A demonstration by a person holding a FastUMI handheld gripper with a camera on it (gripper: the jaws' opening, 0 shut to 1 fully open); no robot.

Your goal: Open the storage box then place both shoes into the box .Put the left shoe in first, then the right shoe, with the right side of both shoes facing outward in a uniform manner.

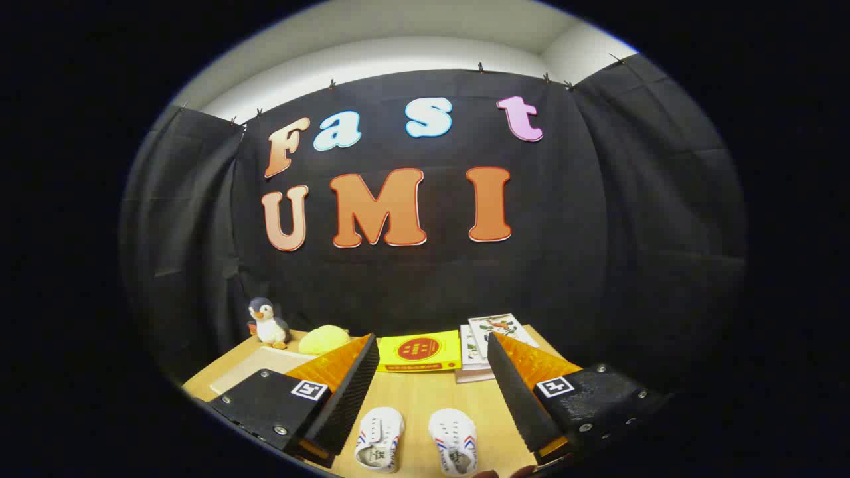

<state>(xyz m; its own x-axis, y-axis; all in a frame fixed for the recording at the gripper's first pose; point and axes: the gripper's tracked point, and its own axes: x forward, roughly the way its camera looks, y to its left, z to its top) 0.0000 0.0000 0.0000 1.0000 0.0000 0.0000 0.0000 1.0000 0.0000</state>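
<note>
Gripper (431,372) jaws spread wide, holding nothing, above two white shoes.

Between the fingers, on the wooden table (425,405), the left white shoe (379,439) and right white shoe (454,441) lie side by side, long axes running away from the jaws, near ends partly cut off. Beyond the jaws: penguin toy (267,322), yellow plush (323,339), yellow box (419,351), books (488,342).

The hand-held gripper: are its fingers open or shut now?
Open. The hand-held gripper has its fingers spread wide, holding nothing; two white shoes lie on the table between them.

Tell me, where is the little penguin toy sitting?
In the gripper view, the penguin toy stands at the table's far corner, beside a yellow plush, beyond the open gripper.
</note>
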